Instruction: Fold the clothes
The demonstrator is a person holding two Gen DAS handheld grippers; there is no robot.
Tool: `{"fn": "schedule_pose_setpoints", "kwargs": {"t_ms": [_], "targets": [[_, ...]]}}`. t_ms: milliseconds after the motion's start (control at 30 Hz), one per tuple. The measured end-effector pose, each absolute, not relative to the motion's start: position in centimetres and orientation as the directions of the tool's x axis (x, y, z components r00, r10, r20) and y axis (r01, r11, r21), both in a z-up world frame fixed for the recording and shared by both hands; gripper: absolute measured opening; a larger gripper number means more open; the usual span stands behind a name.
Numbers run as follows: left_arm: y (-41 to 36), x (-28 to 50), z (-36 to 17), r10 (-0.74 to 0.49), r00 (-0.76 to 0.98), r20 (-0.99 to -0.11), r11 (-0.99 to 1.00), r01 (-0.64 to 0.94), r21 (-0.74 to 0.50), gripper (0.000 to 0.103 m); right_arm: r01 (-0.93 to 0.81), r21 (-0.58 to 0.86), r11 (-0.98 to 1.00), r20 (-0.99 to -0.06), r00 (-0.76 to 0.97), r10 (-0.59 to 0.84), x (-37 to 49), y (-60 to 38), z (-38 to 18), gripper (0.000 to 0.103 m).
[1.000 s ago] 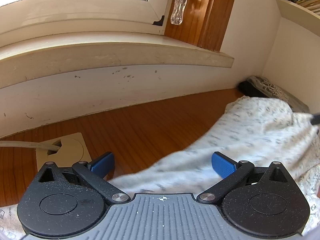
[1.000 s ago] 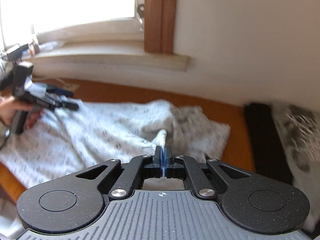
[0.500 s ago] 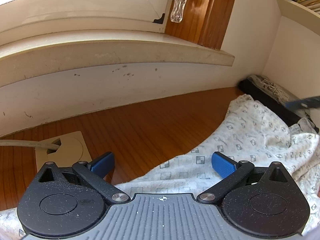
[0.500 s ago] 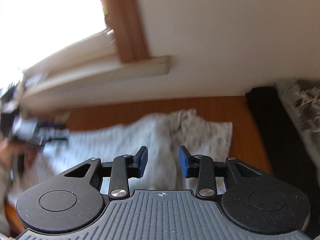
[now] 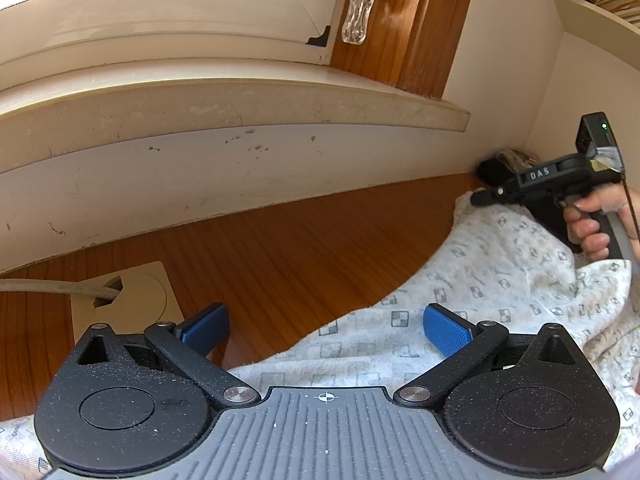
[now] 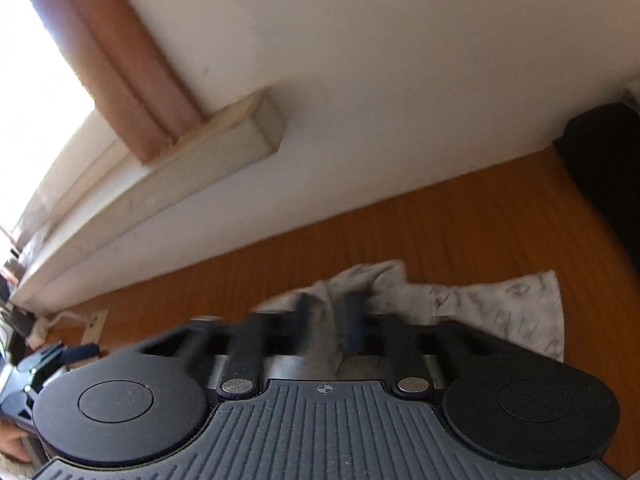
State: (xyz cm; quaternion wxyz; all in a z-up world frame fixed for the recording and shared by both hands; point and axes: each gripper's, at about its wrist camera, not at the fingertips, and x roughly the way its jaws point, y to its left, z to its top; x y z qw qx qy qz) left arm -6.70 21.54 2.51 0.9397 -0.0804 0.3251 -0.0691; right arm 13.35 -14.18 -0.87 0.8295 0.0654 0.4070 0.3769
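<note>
Your left gripper (image 5: pixel 326 326) stands wide, its 2 blue pads (image 5: pixel 446 330) well apart, with nothing pinched between them. It hovers over the near edge of the patterned cloth (image 5: pixel 500 280), a pale garment printed with small grey squares, which lies spread on the wooden table (image 5: pixel 280 248) and runs from under this gripper toward the far right corner.

Your right gripper (image 5: pixel 480 199) shows in the left wrist view at the far end of that cloth, your hand (image 5: pixel 592 224) wrapped around its black handle. Its tips look drawn together at the cloth's far edge. In the right wrist view the fingers (image 6: pixel 354 320) are blurred, but a fold of the cloth (image 6: pixel 400 292) bunches up between them, so the jaws are pinched on the fabric. That view is tilted, and more of the garment spreads flat to the right of the fingers.

A beige cable cover (image 5: pixel 128 300) with a grey cable (image 5: pixel 52 286) sits in the table to the left of your left gripper. A stone windowsill (image 5: pixel 240 96) runs above the white wall behind the table. A dark object (image 5: pixel 496 168) lies in the far corner just behind the right gripper's tips.
</note>
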Motion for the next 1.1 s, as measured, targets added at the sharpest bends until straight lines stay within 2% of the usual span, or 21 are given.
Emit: {"fn": "schedule_pose_setpoints", "kwargs": {"t_ms": [100,200,333,400,433,567,600,633,833,967,1100], "targets": [[21.4,-6.7,2.5,-0.179,0.779,-0.601,0.978,0.077,-0.192,0.103,-0.521,0.404,0.752,-0.497,0.565,0.659,13.5,-16.5,1.5,0.001],[21.3,-6.8,2.5,-0.179,0.779,-0.601,0.978,0.076,-0.192,0.103,-0.528,0.405,0.747,-0.484,0.570,0.664,14.2,-17.5,2.4,0.001],[21.2,-6.7,2.5,-0.165,0.779,-0.605,0.980,0.063,-0.186,0.103,-0.560,0.403,0.724,-0.560,0.474,0.679,13.6,-17.1,1.6,0.008],[21.2,-6.8,2.5,-0.162,0.779,-0.606,0.981,0.059,-0.186,0.103,-0.583,0.410,0.702,-0.593,0.414,0.690,13.0,-16.4,1.0,0.023],[21.2,-6.8,2.5,-0.162,0.779,-0.606,0.981,0.059,-0.186,0.103,-0.597,0.397,0.697,-0.613,0.393,0.686,12.5,-16.0,0.8,0.026],[21.2,-6.7,2.5,-0.161,0.780,-0.605,0.980,0.056,-0.189,0.103,-0.662,0.343,0.666,-0.679,0.316,0.663,10.5,-14.5,0.4,0.033],[21.1,-6.7,2.5,-0.161,0.779,-0.605,0.980,0.056,-0.188,0.103,-0.686,0.326,0.650,-0.681,0.307,0.665,9.8,-14.5,0.6,0.023],[21.1,-6.7,2.5,-0.160,0.779,-0.606,0.981,0.056,-0.187,0.103,-0.710,0.308,0.634,-0.684,0.298,0.666,9.0,-14.5,0.7,0.006],[20.9,-6.6,2.5,-0.156,0.778,-0.608,0.982,0.055,-0.180,0.103,-0.835,0.222,0.504,-0.636,0.268,0.724,4.1,-15.1,2.9,0.006],[20.9,-6.6,2.5,-0.155,0.778,-0.609,0.982,0.053,-0.182,0.103,-0.868,0.199,0.454,-0.707,0.193,0.680,3.1,-14.6,1.3,0.022],[21.0,-6.5,2.4,-0.155,0.778,-0.609,0.982,0.053,-0.182,0.103,-0.823,0.270,0.499,-0.674,0.209,0.709,5.2,-16.1,1.3,0.043]]}}
